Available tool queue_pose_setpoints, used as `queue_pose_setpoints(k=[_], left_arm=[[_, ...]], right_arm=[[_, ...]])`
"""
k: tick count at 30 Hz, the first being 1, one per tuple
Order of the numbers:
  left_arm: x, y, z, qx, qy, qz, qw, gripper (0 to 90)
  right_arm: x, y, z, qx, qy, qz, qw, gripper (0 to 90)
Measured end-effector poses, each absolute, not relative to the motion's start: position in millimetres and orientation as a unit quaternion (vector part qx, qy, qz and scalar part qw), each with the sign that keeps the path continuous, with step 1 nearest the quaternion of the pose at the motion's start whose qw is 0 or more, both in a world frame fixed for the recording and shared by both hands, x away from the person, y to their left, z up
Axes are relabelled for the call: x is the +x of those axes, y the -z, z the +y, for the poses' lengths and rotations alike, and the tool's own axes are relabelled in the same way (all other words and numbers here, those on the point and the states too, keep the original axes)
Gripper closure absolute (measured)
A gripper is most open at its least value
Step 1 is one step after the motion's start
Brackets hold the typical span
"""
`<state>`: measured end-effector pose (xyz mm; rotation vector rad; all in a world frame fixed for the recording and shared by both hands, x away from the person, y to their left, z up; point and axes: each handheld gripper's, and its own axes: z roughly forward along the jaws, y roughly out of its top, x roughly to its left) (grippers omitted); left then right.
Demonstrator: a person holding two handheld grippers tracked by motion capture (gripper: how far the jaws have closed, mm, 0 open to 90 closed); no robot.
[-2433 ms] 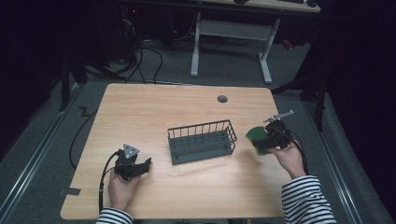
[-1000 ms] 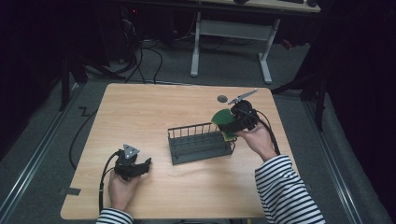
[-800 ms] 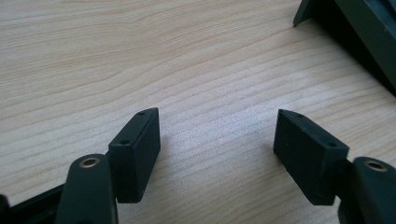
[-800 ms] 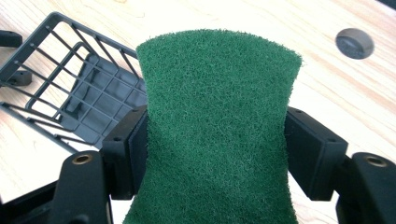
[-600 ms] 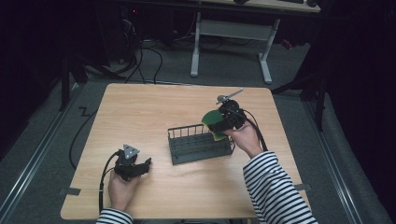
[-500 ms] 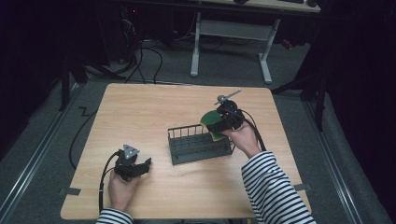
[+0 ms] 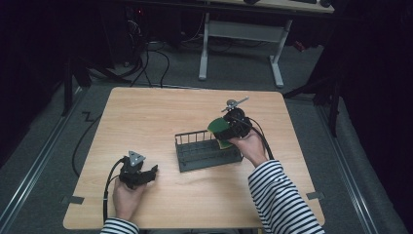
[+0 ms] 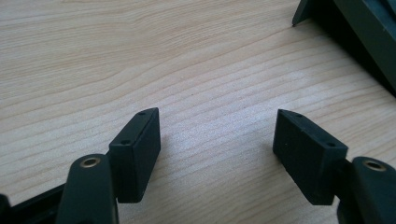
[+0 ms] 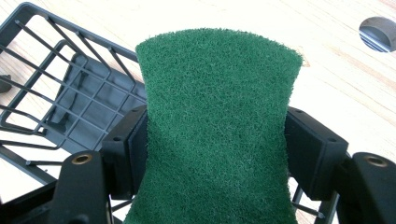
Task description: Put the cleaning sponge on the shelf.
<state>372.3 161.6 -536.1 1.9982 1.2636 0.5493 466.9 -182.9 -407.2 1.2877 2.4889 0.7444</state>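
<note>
A green scouring sponge (image 9: 217, 121) with a yellow underside (image 7: 225, 144) is pinched at its waist between the pads of my right gripper (image 9: 217, 154), which is shut on it. In the high view that gripper (image 7: 228, 130) hangs over the right end of a dark wire basket (image 7: 207, 152) in the middle of the table. The basket's grid (image 9: 60, 93) lies below and left of the sponge. My left gripper (image 7: 146, 174) rests low at the table's front left, its jaws (image 8: 217, 158) open over bare wood with nothing between them.
A round grey cable port (image 7: 233, 103) sits in the wooden tabletop (image 7: 146, 122) behind the basket, also seen as the port (image 9: 378, 32). A basket corner (image 8: 355, 32) lies ahead of the left gripper. A desk frame (image 7: 243, 34) stands beyond the table.
My right hand has carried the sponge from the table's right side leftward and down over the basket's right end. The left gripper has stayed where it was.
</note>
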Motion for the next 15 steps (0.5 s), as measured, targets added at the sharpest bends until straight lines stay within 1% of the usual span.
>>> queue_pose_setpoints(k=[15], left_arm=[[372.5, 536.1, 161.8, 0.771, -0.212, 0.488, 0.350, 33.3]], right_arm=[[460.1, 412.6, -183.3, 0.432, -0.242, 0.858, 0.135, 30.4]])
